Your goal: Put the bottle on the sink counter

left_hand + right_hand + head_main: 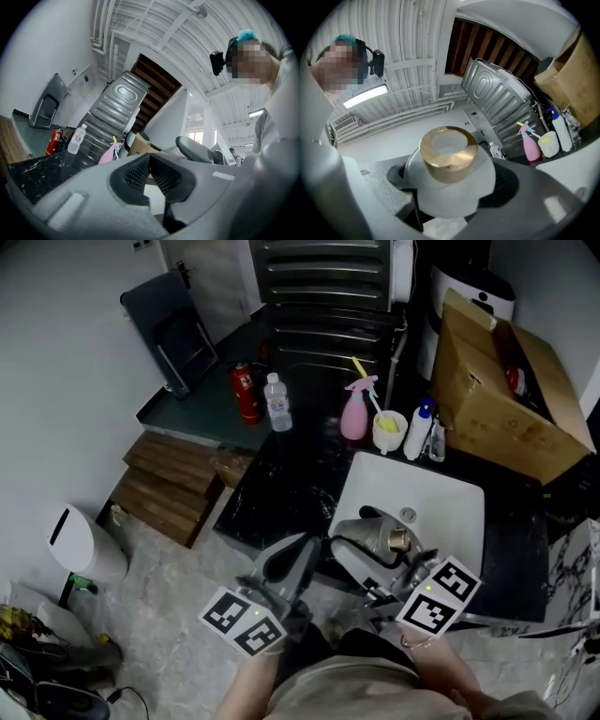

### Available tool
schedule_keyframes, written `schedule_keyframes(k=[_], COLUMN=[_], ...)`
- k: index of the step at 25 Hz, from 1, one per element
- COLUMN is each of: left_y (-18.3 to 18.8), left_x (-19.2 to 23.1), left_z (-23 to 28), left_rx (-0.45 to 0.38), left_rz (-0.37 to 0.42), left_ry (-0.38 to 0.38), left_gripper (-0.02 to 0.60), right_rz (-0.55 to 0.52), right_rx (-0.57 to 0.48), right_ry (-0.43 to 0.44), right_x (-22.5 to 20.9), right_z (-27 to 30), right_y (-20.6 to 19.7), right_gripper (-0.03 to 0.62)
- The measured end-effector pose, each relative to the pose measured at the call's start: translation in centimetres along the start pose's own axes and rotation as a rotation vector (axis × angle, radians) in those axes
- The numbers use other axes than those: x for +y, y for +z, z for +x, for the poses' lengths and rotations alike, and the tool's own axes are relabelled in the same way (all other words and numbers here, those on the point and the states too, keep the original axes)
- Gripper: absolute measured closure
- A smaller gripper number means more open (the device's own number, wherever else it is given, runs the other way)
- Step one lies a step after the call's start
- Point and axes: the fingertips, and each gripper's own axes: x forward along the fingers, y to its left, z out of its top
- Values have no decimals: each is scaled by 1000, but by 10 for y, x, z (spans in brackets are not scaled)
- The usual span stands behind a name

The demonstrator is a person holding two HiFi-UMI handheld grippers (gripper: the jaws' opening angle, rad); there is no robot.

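My right gripper (386, 549) is shut on a white bottle with a gold cap (375, 532), held tilted over the near edge of the white sink (450, 498). In the right gripper view the bottle (449, 157) fills the space between the jaws, cap pointing away from the camera. My left gripper (289, 566) hangs beside it on the left, near the front edge of the black marble sink counter (281, 479). The left gripper (149, 169) is shut, its ribbed pads touching at the tips with nothing between them.
On the counter's far side stand a clear water bottle (277, 402), a red extinguisher (247, 393), a pink spray bottle (354, 411), a white cup (390, 430) and a blue-capped bottle (418, 430). A cardboard box (506, 390) sits at the right. Wooden steps (173, 484) lie on the left.
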Motion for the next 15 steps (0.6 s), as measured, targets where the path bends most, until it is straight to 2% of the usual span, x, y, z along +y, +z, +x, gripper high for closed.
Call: schedule_keyframes(k=[9, 15], left_y=[-6, -8], left_x=[23, 52], left_z=[18, 44], left_rx=[36, 63], left_rz=[-8, -38], left_ry=[9, -20], left_gripper=[575, 575], right_rz=[23, 24], right_rx=[3, 21], right_ry=[-9, -71], right_x=[-24, -57], right_z=[22, 38], right_y=[-5, -6], right_gripper=[253, 253])
